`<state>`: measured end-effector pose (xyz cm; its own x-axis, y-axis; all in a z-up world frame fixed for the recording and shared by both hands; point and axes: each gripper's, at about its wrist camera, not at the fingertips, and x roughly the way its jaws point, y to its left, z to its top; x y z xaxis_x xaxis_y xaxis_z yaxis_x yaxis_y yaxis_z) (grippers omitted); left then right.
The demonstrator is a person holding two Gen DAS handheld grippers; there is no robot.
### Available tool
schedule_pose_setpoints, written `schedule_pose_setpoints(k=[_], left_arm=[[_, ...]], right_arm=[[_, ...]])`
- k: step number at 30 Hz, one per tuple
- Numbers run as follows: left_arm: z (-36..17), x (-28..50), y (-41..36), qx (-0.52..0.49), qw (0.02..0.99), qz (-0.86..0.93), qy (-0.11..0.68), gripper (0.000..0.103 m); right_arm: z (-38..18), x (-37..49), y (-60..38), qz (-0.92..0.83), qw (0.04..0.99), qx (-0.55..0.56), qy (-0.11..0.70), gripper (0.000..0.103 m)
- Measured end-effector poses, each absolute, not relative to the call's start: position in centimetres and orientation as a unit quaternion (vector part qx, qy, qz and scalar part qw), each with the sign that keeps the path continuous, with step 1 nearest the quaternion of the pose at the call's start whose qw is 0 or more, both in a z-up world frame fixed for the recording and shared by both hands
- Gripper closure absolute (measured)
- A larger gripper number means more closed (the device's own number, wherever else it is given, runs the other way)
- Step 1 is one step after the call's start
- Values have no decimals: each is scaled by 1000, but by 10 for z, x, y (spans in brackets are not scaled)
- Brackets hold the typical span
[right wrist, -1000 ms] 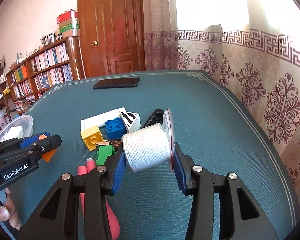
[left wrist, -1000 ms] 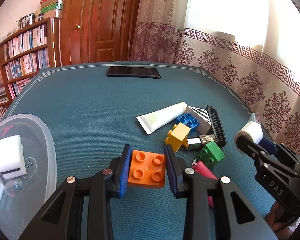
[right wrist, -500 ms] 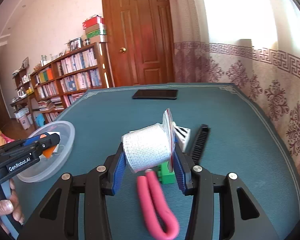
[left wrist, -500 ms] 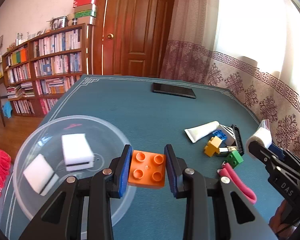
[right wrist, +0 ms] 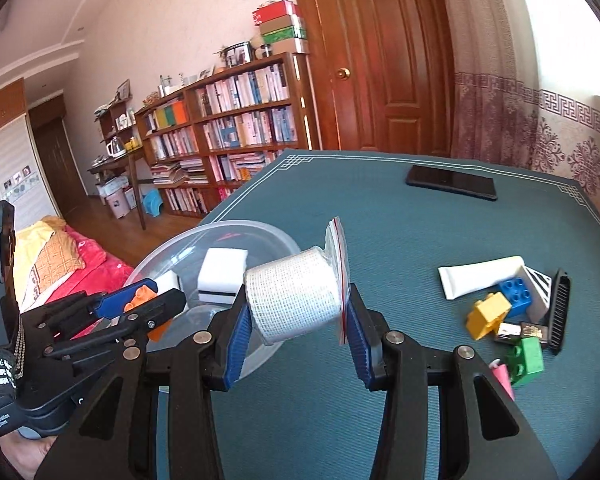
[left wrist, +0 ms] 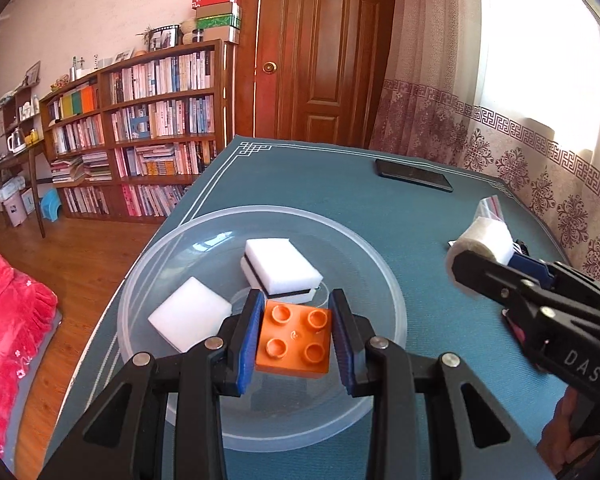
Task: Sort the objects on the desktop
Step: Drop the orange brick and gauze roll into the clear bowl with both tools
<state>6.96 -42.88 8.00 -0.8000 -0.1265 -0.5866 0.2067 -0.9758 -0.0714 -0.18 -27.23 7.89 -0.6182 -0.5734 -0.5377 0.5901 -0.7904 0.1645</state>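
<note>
Your left gripper [left wrist: 294, 340] clamped on orange building brick [left wrist: 293, 344], held above clear plastic bowl [left wrist: 380, 256] holding two white sponges [left wrist: 282, 266]. Your right gripper [right wrist: 296, 334] clamped on bagged gauze roll [right wrist: 294, 300], beside bowl.

Both grippers [left wrist: 293, 336] [right wrist: 296, 330] clamped, loaded.

A lived-in home room: crammed bookshelf [left wrist: 148, 136], panelled wooden door [left wrist: 320, 52], patterned curtains [left wrist: 420, 120], red quilt [left wrist: 8, 340].
</note>
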Motion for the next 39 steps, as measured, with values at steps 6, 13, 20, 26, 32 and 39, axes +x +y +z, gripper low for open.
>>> schedule_pose_setpoints(k=[6, 13, 20, 26, 32, 39], left_arm=[[86, 80, -451, 285, 124, -947, 82, 28], [96, 90, -473, 255, 158, -947, 112, 21], [92, 88, -472, 259, 162, -945, 114, 19], [87, 84, -465, 270, 152, -944, 109, 18], [83, 82, -459, 279, 149, -943, 102, 15], [81, 82, -448, 282, 148, -943, 96, 1]], right_arm=[[71, 0, -302, -884, 353, 306, 24, 55], [55, -11, -318, -862, 382, 334, 22, 54], [45, -14, -316, -857, 381, 346, 23, 44], [47, -12, -302, -871, 361, 332, 17, 33], [49, -8, -285, -886, 337, 320, 16, 33], [53, -4, -255, -903, 300, 306, 10, 33]])
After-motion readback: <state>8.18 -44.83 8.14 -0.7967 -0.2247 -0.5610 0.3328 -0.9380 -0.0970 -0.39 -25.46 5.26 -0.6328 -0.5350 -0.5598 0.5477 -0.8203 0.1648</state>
